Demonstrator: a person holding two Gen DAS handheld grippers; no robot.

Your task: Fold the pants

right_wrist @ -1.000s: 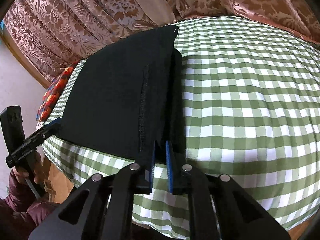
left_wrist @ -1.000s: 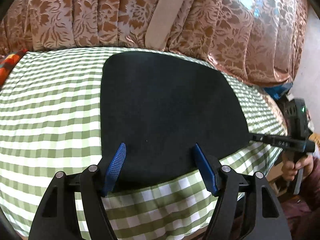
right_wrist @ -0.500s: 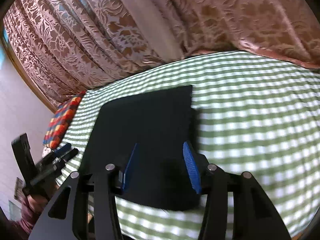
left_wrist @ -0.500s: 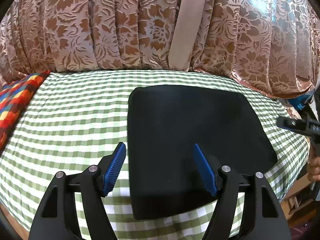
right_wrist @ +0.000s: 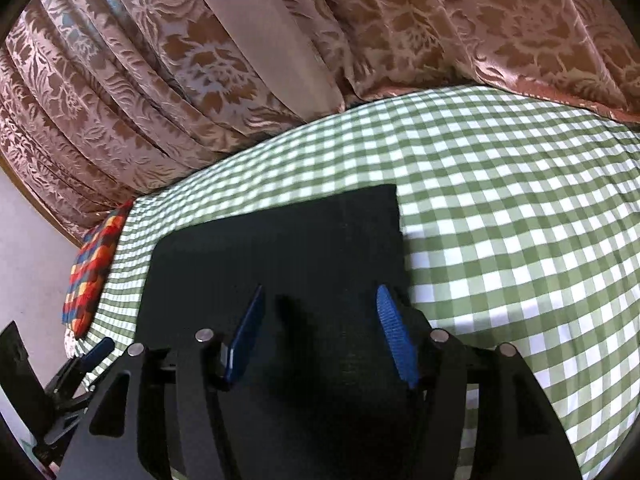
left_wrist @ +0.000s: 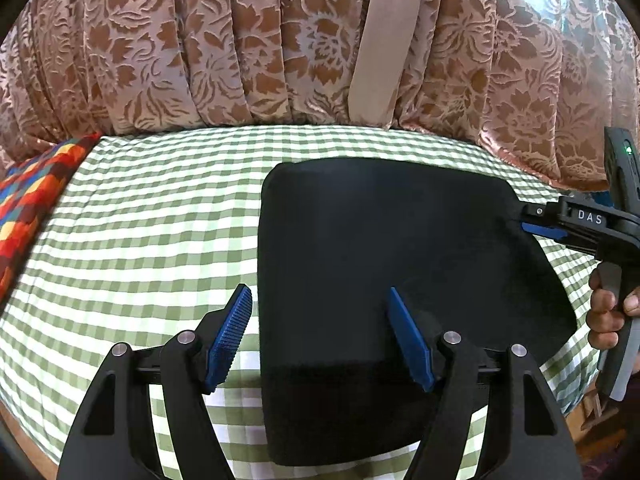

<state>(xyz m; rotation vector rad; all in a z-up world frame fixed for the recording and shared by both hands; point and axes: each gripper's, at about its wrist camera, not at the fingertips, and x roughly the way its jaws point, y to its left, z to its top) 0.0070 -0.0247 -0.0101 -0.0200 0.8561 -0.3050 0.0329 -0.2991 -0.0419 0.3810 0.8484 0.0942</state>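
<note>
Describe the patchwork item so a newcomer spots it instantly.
Start at the green-and-white checked cloth below the brown floral curtain. At its far-left edge lies a red, orange and blue patchwork cushion, the only multicoloured thing; the folded black pants are plain.

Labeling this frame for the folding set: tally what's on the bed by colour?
Black: 1, the folded pants
Green-and-white check: 1, the bedsheet
Multicolour (red, orange, blue): 1, the patterned cushion at the bed's edge
Total: 3
</note>
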